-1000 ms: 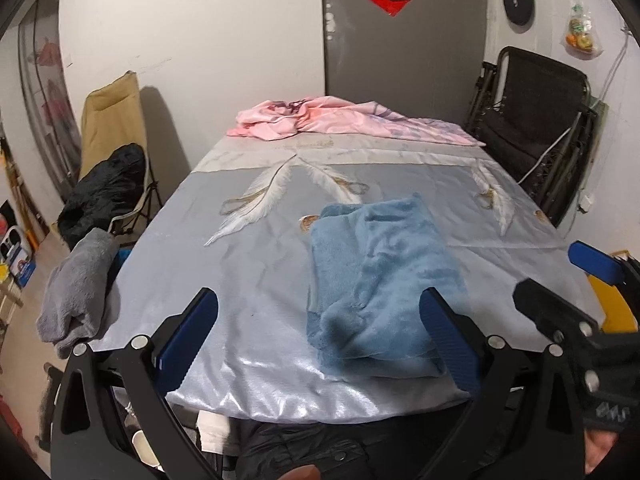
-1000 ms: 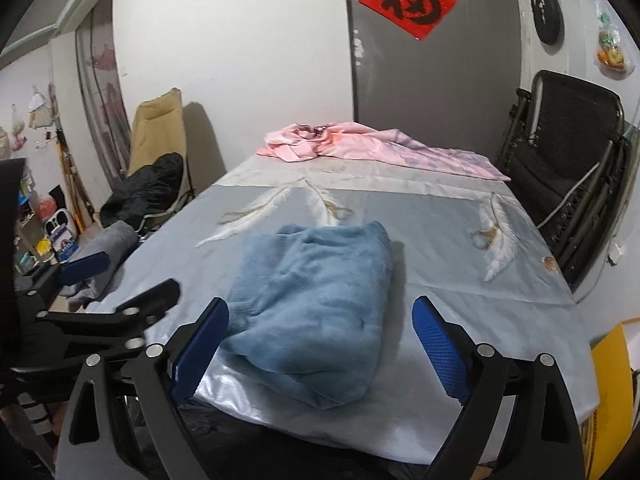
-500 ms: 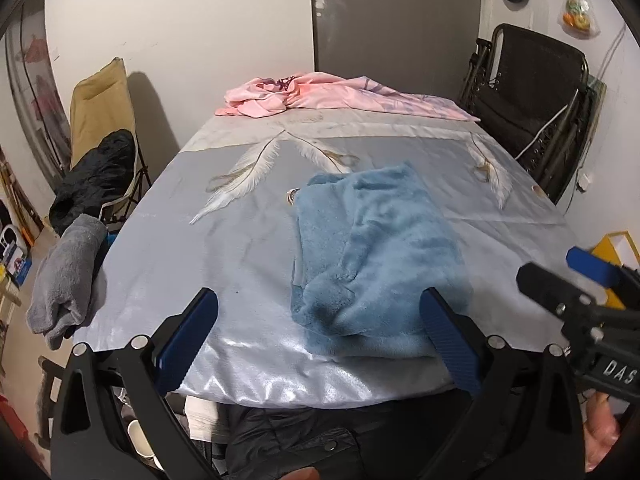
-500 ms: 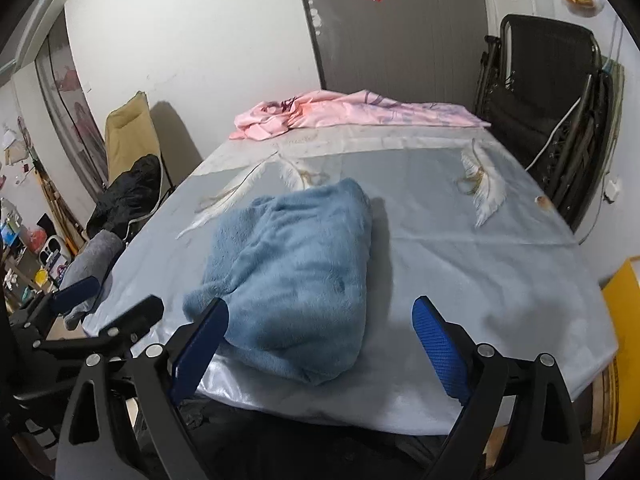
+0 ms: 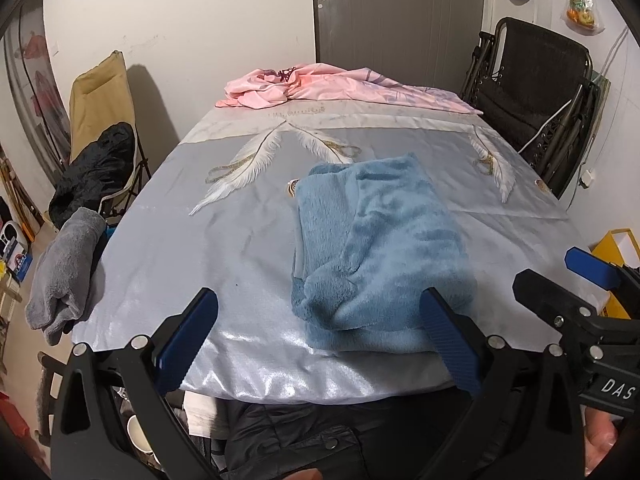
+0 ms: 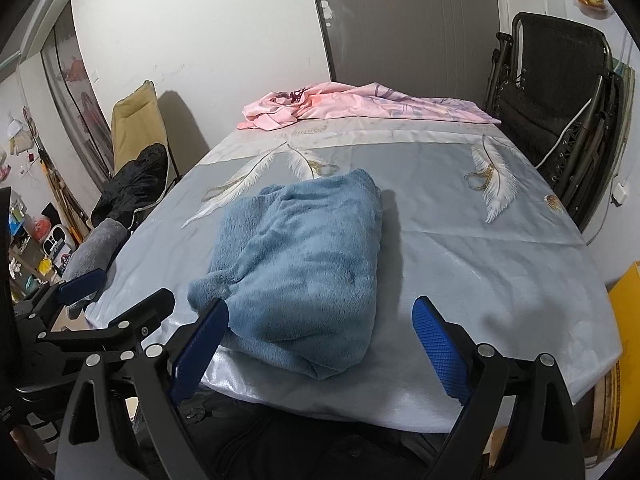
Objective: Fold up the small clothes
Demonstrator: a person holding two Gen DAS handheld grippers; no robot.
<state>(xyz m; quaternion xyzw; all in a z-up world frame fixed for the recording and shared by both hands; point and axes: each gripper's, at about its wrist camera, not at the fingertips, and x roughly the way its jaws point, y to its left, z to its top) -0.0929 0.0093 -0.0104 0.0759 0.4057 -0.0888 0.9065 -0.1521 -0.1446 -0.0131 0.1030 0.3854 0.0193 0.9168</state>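
A fluffy blue garment (image 5: 380, 248) (image 6: 308, 268) lies folded in a thick pile near the front edge of the table (image 5: 180, 240) (image 6: 480, 248), which is covered in grey cloth with feather prints. My left gripper (image 5: 316, 340) is open, hovering just before the table's front edge; its right finger overlaps the pile's near corner. My right gripper (image 6: 316, 340) is open too, held in front of the pile with nothing between its fingers. Each gripper shows at the side of the other's view: the right gripper (image 5: 576, 280) and the left gripper (image 6: 116, 296).
A pink cloth (image 5: 320, 88) (image 6: 352, 104) lies crumpled at the table's far end. A grey garment (image 5: 60, 276) hangs off something left of the table. A tan chair with black clothing (image 5: 100, 160) stands at left, a black folded recliner (image 5: 532, 92) at right, a yellow box (image 5: 612, 248) at lower right.
Both grippers have tilted down and drawn closer over the table's front edge, so the blue pile sits larger and higher in both views. The pile itself has not moved.
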